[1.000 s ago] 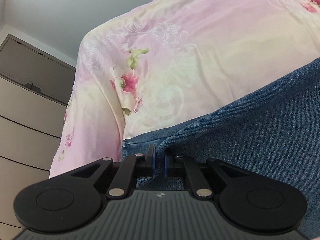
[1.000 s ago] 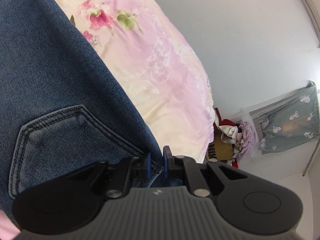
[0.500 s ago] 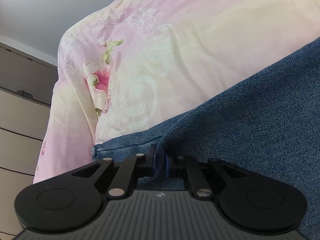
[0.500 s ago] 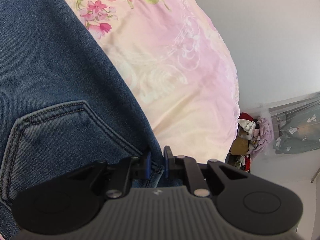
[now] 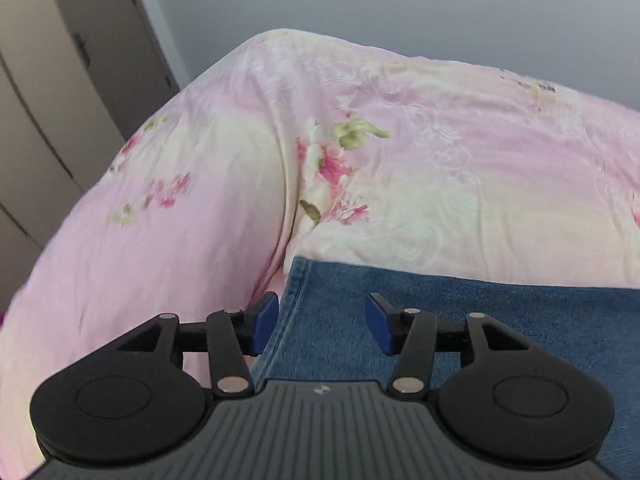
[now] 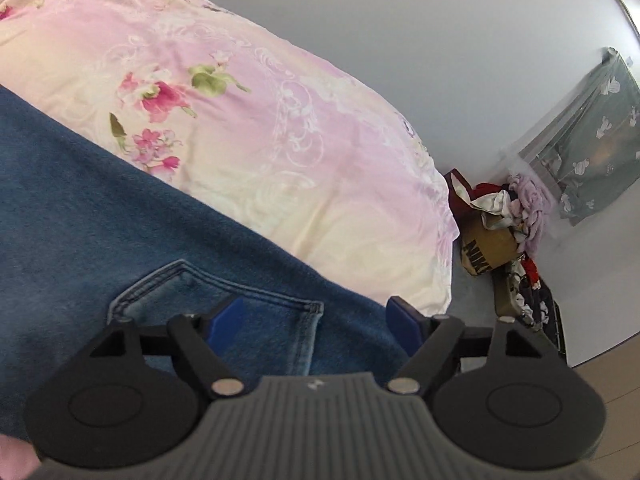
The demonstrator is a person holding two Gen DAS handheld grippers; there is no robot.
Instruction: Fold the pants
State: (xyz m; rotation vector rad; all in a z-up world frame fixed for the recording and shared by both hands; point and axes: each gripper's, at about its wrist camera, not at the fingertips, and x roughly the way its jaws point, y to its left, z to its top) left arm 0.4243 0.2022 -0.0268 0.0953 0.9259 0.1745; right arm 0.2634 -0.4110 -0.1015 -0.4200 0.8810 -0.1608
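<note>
Blue denim pants (image 5: pixel 460 312) lie flat on a bed with a pink floral cover (image 5: pixel 360 160). In the left wrist view my left gripper (image 5: pixel 322 320) is open above the pants' left hem edge, blue pads apart, holding nothing. In the right wrist view the pants (image 6: pixel 120 216) show a back pocket (image 6: pixel 240 312). My right gripper (image 6: pixel 316 324) is open over that pocket near the pants' right edge, holding nothing.
A beige wardrobe (image 5: pixel 52 100) stands left of the bed. Right of the bed, a brown paper bag and a pile of clothes (image 6: pixel 504 232) sit on the floor by a grey curtain (image 6: pixel 588 140). The bed cover (image 6: pixel 280 128) stretches beyond the pants.
Both grippers were shut on the denim edge and have opened, letting the pants go. Both have drawn back and tilted, so more of the bed and room shows.
</note>
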